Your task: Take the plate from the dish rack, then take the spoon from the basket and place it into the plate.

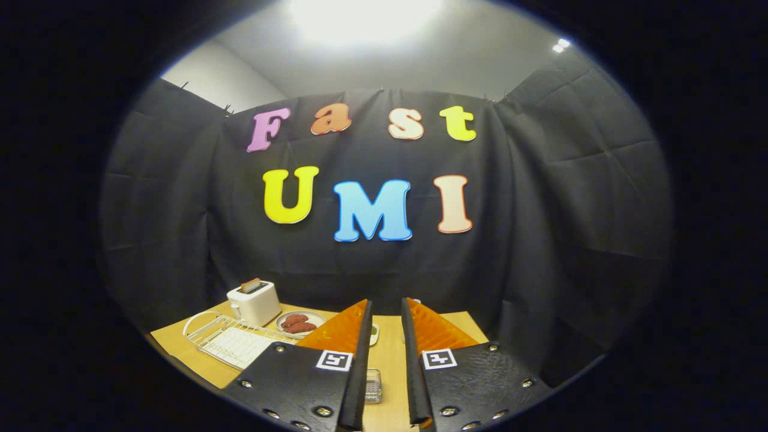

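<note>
The light comes from above: a large ceiling lamp (366,18) is overexposed to a white patch with no detail, and a small second light (561,45) shines to the right of it. The pale ceiling around them is bright and fades to grey. The cloth wall (570,198) is dim and shows soft folds. The wooden surface (389,354) is evenly lit and has only faint shadows. The fisheye lens bends straight lines strongly near the rim, where the picture gets dark and a little soft. The fingers (336,336) are close, open, and slightly blurred, with small glints on the screws.
</note>
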`<state>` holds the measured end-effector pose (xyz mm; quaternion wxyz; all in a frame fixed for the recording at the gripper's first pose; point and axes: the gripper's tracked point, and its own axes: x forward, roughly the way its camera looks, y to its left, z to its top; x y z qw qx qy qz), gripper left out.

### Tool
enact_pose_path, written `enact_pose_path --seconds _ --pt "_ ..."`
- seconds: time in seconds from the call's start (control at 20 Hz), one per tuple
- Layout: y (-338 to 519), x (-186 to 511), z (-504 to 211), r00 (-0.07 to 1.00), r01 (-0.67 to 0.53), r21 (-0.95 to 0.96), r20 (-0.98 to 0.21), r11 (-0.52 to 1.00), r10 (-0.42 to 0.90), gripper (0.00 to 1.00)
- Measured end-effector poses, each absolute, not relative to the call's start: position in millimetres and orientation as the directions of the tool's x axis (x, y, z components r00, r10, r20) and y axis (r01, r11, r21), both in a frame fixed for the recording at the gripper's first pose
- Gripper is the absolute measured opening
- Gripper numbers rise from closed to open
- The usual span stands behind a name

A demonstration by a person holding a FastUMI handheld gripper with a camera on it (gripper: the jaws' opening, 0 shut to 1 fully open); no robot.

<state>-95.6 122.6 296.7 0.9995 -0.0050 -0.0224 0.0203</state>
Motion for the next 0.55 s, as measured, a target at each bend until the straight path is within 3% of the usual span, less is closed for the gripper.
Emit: enact_pose_path --seconds 0.2,0.55 --pt "111.8 -102.1 316.4 0.99 -0.024 -0.007 0.14 1.0 0.025 0.97" --pt "116.3 -96.6 290.6 0.993 -0.074 -0.032 0.084 0.997 0.077 0.97"
